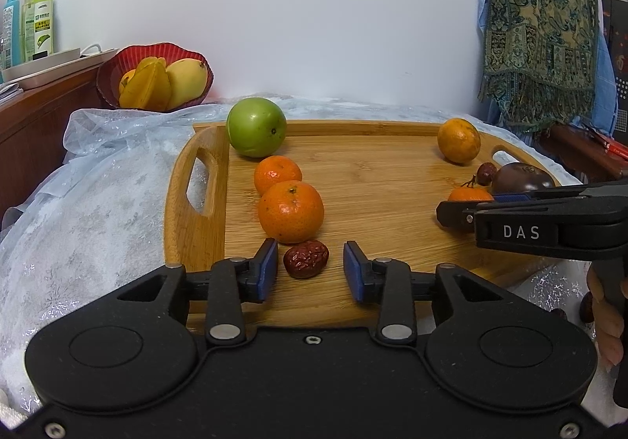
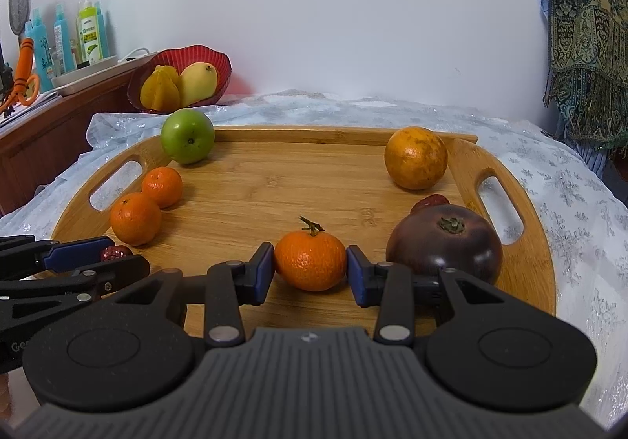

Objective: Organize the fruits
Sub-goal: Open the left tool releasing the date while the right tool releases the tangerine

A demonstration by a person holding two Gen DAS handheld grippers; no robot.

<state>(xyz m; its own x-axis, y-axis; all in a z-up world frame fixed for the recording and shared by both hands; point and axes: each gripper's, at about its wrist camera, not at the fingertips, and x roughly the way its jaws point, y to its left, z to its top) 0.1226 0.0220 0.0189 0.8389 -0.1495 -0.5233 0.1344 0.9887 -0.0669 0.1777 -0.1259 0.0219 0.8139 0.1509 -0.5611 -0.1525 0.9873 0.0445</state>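
A wooden tray (image 1: pixel 376 180) (image 2: pixel 274 180) holds the fruit. My left gripper (image 1: pixel 310 266) is open, its blue pads either side of a red date (image 1: pixel 306 258), not touching it. Behind the date sit two mandarins (image 1: pixel 291 211) (image 1: pixel 278 174) and a green apple (image 1: pixel 256 127). My right gripper (image 2: pixel 310 268) has both pads against a stemmed mandarin (image 2: pixel 310 260) resting on the tray. A dark purple fruit (image 2: pixel 445 243) lies right of it, with another date (image 2: pixel 429 200) and a large orange (image 2: pixel 416 157) behind. The right gripper also shows in the left wrist view (image 1: pixel 463 209).
A red bowl (image 1: pixel 155 76) (image 2: pixel 180 80) with a mango and starfruit stands at the back left. Bottles (image 1: pixel 37 23) stand on a wooden shelf at the left. A patterned cloth (image 1: pixel 541 27) hangs at the right. A pale lacy cover (image 1: pixel 98 203) lies under the tray.
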